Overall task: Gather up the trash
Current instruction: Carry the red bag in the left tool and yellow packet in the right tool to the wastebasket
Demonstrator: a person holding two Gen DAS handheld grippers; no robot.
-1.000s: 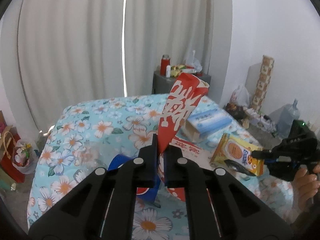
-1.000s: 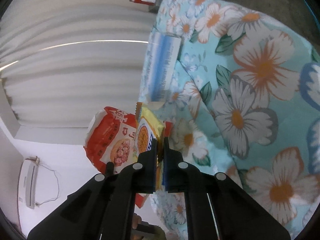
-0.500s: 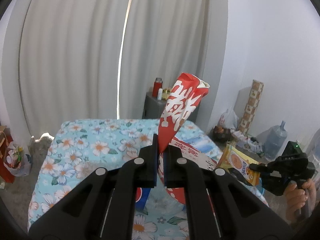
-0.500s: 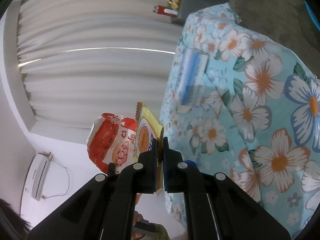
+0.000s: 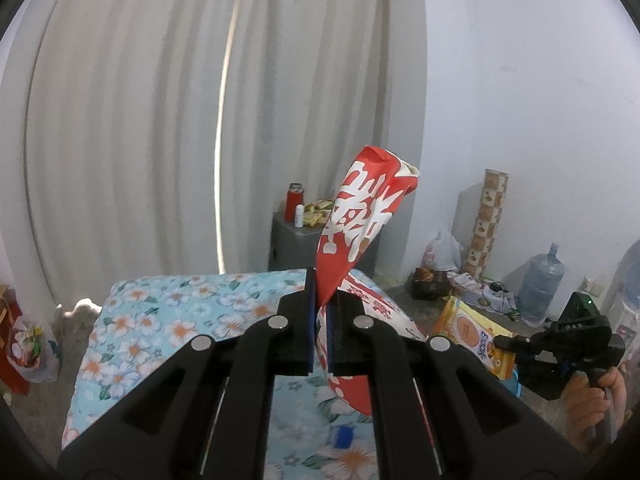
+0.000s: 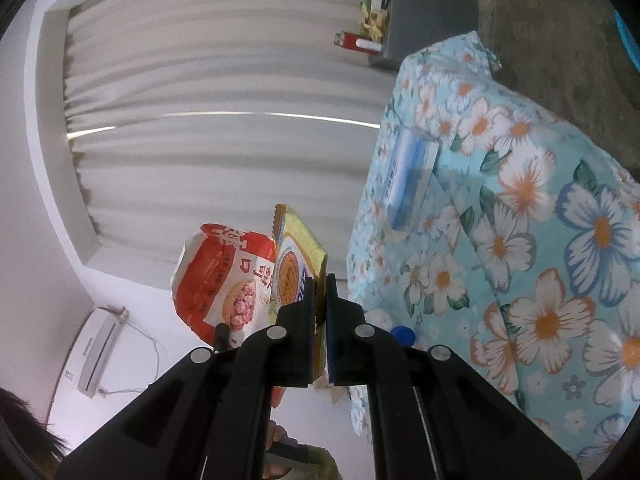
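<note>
My left gripper (image 5: 320,320) is shut on the lower end of a red snack bag (image 5: 360,220) with white lettering, which stands up above the flowered table (image 5: 160,320). The right wrist view, rolled on its side, shows the same red snack bag (image 6: 224,276) at the left. My right gripper (image 6: 320,320) is shut on a yellow biscuit packet (image 6: 296,264). In the left wrist view that right gripper (image 5: 504,342) hangs off the table's right side, a hand on its handle, with the yellow biscuit packet (image 5: 468,328) in it.
A blue-and-white box (image 6: 408,184) lies on the flowered cloth (image 6: 520,240), and a blue bottle cap (image 5: 342,436) shows below my left gripper. Behind stand a grey cabinet (image 5: 292,244) with a red flask, a patterned paper roll (image 5: 486,216), a water jug (image 5: 540,284) and floor clutter.
Both grippers have risen with their packets still held. The table has dropped lower and farther away in both views, and more curtain and wall show.
</note>
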